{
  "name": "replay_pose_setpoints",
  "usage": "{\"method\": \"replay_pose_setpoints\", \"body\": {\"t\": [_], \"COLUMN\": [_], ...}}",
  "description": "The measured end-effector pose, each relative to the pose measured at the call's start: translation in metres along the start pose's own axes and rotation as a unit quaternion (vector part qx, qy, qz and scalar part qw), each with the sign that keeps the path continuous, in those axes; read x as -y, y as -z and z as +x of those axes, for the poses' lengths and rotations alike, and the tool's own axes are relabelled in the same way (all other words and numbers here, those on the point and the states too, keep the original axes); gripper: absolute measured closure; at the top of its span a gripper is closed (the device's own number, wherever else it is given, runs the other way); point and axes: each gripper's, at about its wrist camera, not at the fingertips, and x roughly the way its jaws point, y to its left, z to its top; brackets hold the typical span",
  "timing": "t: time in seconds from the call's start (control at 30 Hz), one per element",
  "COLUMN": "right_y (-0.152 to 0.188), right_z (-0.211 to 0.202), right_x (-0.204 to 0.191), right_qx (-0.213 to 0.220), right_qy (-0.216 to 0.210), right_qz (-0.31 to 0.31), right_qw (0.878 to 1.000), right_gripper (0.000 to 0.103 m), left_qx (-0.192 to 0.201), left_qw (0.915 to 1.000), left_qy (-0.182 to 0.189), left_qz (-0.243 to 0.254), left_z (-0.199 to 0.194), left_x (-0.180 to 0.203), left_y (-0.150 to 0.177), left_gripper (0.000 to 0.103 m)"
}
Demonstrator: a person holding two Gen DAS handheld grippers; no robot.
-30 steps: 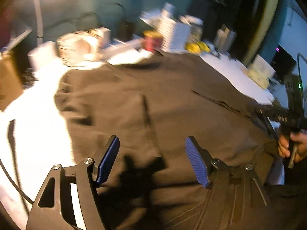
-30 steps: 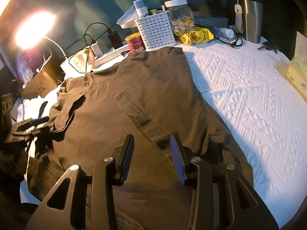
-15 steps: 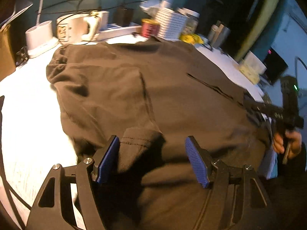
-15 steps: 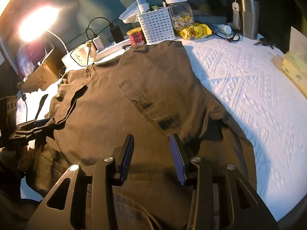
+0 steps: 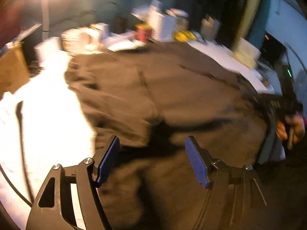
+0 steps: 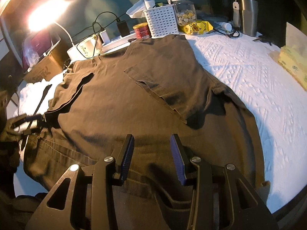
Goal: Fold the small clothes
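Note:
A dark brown garment [image 6: 145, 99] lies spread over the white textured cloth [image 6: 259, 80], with a folded flap across its middle. It also fills the blurred left wrist view [image 5: 172, 95]. My left gripper [image 5: 151, 159] is open and empty above the garment's near left part. It shows at the left edge of the right wrist view [image 6: 25, 122]. My right gripper [image 6: 151, 157] is open and empty over the garment's near hem. It also shows in the left wrist view [image 5: 278, 103], held by a hand at the right edge.
At the back stand a white basket [image 6: 162, 21], a red can [image 6: 142, 31], a jar [image 6: 184, 12], a yellow packet [image 6: 197, 27], a steel tumbler [image 6: 248, 19], a power strip with cables [image 6: 115, 40] and a bright lamp [image 6: 46, 17]. A tissue box [image 6: 293, 61] sits right.
The left gripper has swung quickly, blurring its view, and the raised sleeve fold no longer sits between its fingers. The right gripper has drawn slightly back toward the hem.

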Motion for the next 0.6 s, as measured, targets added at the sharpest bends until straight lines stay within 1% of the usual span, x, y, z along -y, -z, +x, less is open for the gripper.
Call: {"method": "replay_pose_setpoints", "body": {"t": [0.07, 0.1, 0.17, 0.23, 0.3, 0.33, 0.37, 0.4, 0.43, 0.47, 0.5, 0.57, 0.6], "right_y": [0.003, 0.003, 0.003, 0.001, -0.002, -0.005, -0.008, -0.010, -0.013, -0.015, -0.017, -0.020, -0.020], "right_z": [-0.003, -0.004, -0.006, -0.008, -0.011, -0.011, -0.011, -0.012, -0.011, -0.010, -0.008, -0.003, -0.002], "right_x": [0.000, 0.000, 0.000, 0.001, 0.003, 0.005, 0.007, 0.010, 0.012, 0.015, 0.017, 0.020, 0.021], "right_qx": [0.005, 0.008, 0.012, 0.016, 0.021, 0.023, 0.026, 0.028, 0.029, 0.029, 0.028, 0.024, 0.023], "right_qy": [0.000, 0.000, 0.000, 0.002, 0.007, 0.009, 0.013, 0.015, 0.018, 0.022, 0.024, 0.026, 0.027], "right_qz": [0.001, 0.002, 0.000, -0.001, -0.003, -0.003, -0.001, 0.000, 0.002, 0.004, 0.006, 0.009, 0.010], "right_qw": [1.000, 1.000, 1.000, 1.000, 1.000, 1.000, 1.000, 0.999, 0.999, 0.999, 0.999, 0.999, 0.999], "right_gripper": [0.061, 0.061, 0.061, 0.061, 0.061, 0.061, 0.061, 0.061, 0.061, 0.061, 0.061, 0.061, 0.061], "left_qx": [0.004, 0.007, 0.012, 0.008, -0.001, -0.009, -0.018, -0.012, -0.018, -0.023, -0.021, -0.014, -0.006], "left_qw": [0.9992, 0.9976, 0.9948, 0.9913, 0.9902, 0.9899, 0.9900, 0.9910, 0.9920, 0.9923, 0.9921, 0.9890, 0.9846], "left_qy": [-0.025, -0.043, -0.058, -0.066, -0.057, -0.055, -0.054, -0.062, -0.066, -0.075, -0.091, -0.124, -0.158], "left_qz": [-0.031, -0.053, -0.083, -0.113, -0.128, -0.130, -0.129, -0.118, -0.106, -0.095, -0.085, -0.079, -0.076], "left_z": [0.001, 0.005, 0.015, 0.028, 0.043, 0.046, 0.054, 0.054, 0.057, 0.058, 0.056, 0.050, 0.044], "left_x": [-0.020, -0.035, -0.055, -0.072, -0.083, -0.087, -0.088, -0.086, -0.083, -0.080, -0.077, -0.078, -0.080], "left_y": [-0.006, -0.011, -0.018, -0.025, -0.029, -0.028, -0.030, -0.031, -0.032, -0.033, -0.033, -0.033, -0.032], "left_gripper": [0.032, 0.032, 0.032, 0.033, 0.044, 0.056, 0.065, 0.070, 0.094, 0.099, 0.099, 0.099, 0.101]}}
